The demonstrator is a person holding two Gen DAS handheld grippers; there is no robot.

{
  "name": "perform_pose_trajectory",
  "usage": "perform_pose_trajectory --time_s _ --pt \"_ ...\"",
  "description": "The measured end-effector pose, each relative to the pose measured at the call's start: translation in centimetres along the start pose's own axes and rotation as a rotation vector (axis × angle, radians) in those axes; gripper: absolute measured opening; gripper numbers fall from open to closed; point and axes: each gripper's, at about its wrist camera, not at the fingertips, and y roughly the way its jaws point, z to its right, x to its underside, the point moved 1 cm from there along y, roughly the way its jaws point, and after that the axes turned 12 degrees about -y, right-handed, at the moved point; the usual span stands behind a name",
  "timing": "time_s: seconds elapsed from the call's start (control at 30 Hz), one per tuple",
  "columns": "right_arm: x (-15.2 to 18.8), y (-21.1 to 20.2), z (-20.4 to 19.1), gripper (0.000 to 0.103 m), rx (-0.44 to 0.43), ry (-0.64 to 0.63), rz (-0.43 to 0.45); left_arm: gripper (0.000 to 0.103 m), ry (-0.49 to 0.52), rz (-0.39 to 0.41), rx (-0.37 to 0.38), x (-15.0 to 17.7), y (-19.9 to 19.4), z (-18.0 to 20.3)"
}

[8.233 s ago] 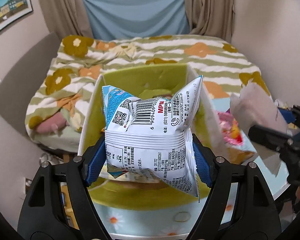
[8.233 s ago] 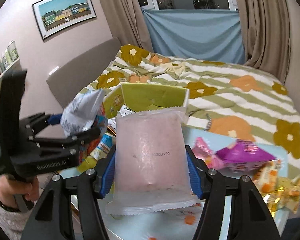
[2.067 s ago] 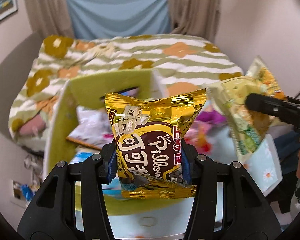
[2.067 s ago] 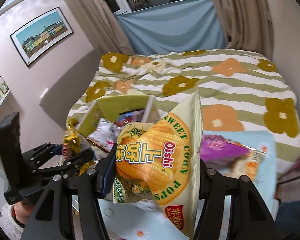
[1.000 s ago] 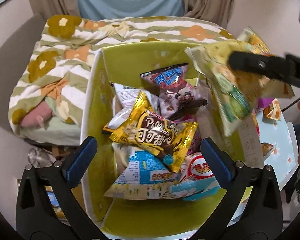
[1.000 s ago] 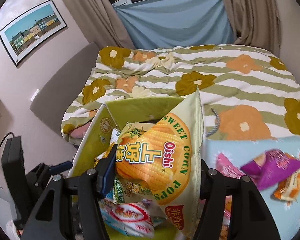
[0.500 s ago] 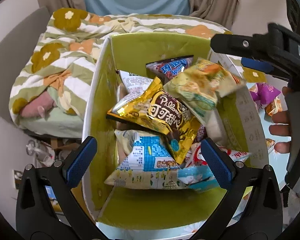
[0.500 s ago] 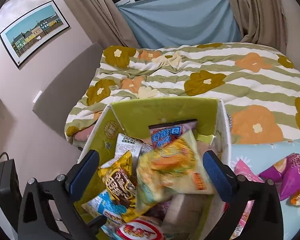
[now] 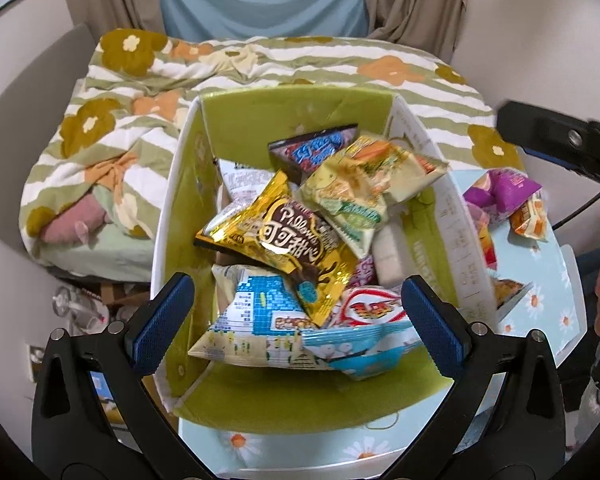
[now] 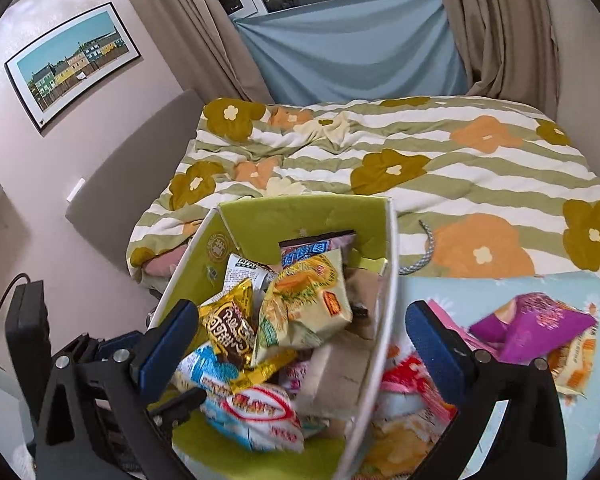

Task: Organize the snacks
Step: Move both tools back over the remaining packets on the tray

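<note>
Both grippers released, nothing between the jaws: left gripper (image 9: 298, 314), right gripper (image 10: 302, 344). Purple snack bag (image 10: 534, 326) remains on desk (image 10: 496, 292) beside green box (image 9: 296, 110). Light, crinkly, slippery, crushable; best pinched at sealed edge.

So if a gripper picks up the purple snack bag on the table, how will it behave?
The purple bag looks puffed, so probably light and crushable. Its glossy film may slip between pads. It leans on other packets, so lifting could shift them.

Corn pops bag (image 9: 356, 192) dropped into green box (image 9: 296, 108), right tool (image 10: 300, 344) now empty
</note>
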Motion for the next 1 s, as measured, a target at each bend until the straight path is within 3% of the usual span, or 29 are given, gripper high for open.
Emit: perform_pose_trajectory --time_s 0.27,0.6,0.77,1.0 --pt "0.6 -6.9 2.4 0.103 0.017 -0.027 0.052 0.103 -0.020 0.053 -0.021 -0.4 -3.2 3.4" --pt "2.9 -15.6 9.6 0.103 0.137 -0.033 0.106 0.103 -0.020 0.070 -0.003 0.7 -4.4 12.1" --pt "4.3 -17.1 14.0 0.103 0.175 -0.033 0.093 0.103 -0.006 0.055 -0.011 2.0 -3.4 16.7" --pt "7.0 -16.3 20.1 0.103 0.149 0.020 0.028 0.103 0.009 0.028 -0.107 4.5 0.1 22.0"
